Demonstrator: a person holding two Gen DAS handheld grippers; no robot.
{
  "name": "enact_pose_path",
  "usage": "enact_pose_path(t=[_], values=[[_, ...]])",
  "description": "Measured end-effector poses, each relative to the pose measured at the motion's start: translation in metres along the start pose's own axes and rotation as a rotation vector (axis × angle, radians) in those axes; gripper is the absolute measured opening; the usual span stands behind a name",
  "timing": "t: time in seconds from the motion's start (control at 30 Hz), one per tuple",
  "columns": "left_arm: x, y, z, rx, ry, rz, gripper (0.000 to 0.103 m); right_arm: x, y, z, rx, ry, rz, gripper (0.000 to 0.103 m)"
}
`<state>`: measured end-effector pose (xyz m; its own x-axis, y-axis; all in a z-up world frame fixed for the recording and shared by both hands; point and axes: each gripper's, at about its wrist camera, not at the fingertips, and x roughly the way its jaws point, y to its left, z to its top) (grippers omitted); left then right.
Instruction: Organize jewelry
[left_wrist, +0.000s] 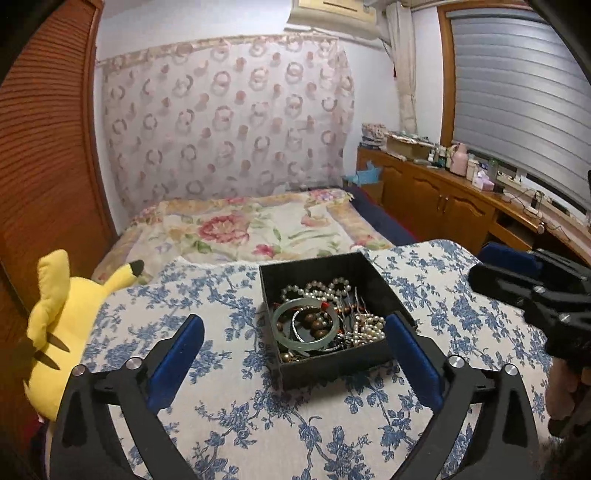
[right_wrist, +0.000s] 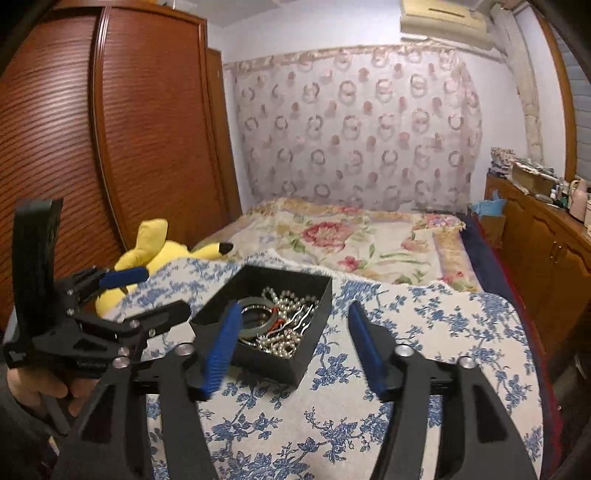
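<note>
Both the left tongs (left_wrist: 295, 358) and right tongs (right_wrist: 291, 347) hang spread and empty above a black jewelry box (left_wrist: 334, 369) near the floral-clothed bench's (left_wrist: 229, 417) far edge.

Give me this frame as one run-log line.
left gripper: open, empty | right gripper: open, empty | black box: on blue floral cloth, holds jade bangle and pearl strands | nothing held

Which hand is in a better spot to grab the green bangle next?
Probably the left gripper: its open jaws frame the black box, with the green bangle straight ahead. The right gripper points past the box's corner.
</note>
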<state>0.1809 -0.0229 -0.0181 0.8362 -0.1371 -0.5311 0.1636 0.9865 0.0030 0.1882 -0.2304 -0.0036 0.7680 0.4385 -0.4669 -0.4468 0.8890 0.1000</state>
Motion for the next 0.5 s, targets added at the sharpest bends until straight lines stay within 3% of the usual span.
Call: enact_pose_path(t=[0.2,0.5], values=[[-0.026,-0.002,-0.004,-0.009,-0.029,0.022,0.095,-0.034,0.005,0.0,0.02,-0.073,-0.059,0.099],[-0.069,0.006,-0.027,-0.083,-0.036,0.087,0.095,-0.072,0.023,-0.026,0.045,-0.072,-0.127,0.1]])
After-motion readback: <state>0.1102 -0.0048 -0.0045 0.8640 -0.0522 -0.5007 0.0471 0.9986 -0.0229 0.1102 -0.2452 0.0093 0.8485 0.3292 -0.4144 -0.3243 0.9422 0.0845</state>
